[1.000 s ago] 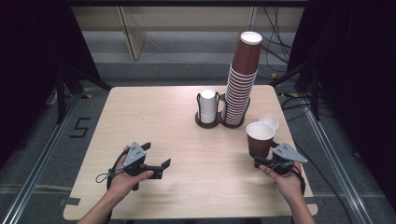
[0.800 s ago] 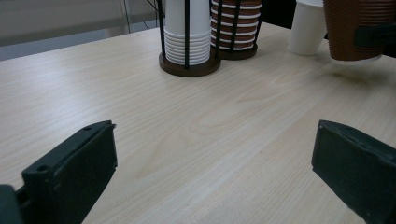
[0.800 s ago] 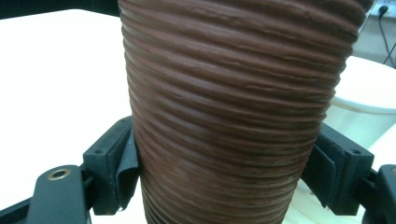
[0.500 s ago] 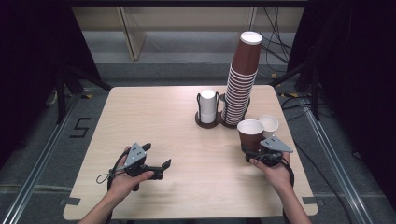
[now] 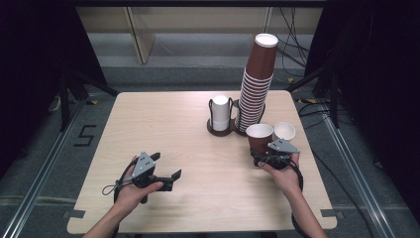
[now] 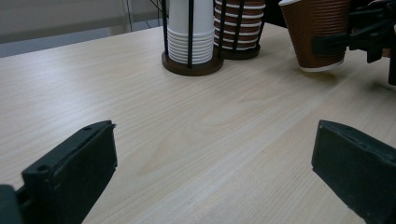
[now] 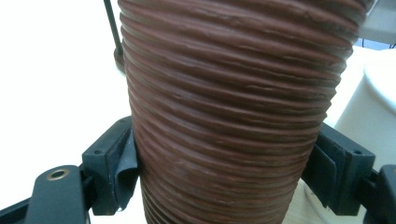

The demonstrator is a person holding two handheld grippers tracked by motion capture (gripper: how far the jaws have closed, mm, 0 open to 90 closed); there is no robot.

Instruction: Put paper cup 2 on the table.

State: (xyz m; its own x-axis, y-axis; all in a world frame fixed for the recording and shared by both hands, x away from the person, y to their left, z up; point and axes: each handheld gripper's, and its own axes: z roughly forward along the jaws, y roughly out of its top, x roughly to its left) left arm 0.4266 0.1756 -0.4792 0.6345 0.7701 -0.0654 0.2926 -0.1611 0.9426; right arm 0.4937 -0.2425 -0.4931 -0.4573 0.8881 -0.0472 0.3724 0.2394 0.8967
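The right gripper (image 5: 263, 157) is clamped on a brown ribbed cup (image 5: 259, 137), upright near the table's (image 5: 163, 124) right edge, beside a white cup (image 5: 284, 131). Whether it rests on the table is unclear. The left gripper (image 5: 168, 179) idles wide open, empty.

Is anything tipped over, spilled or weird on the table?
Nothing is spilled or knocked over. The tall brown cup stack rises far above its holder and leans a little, so it looks wobbly. The right gripper holds one brown cup upright beside a small white cup. The white cup stack stands straight.
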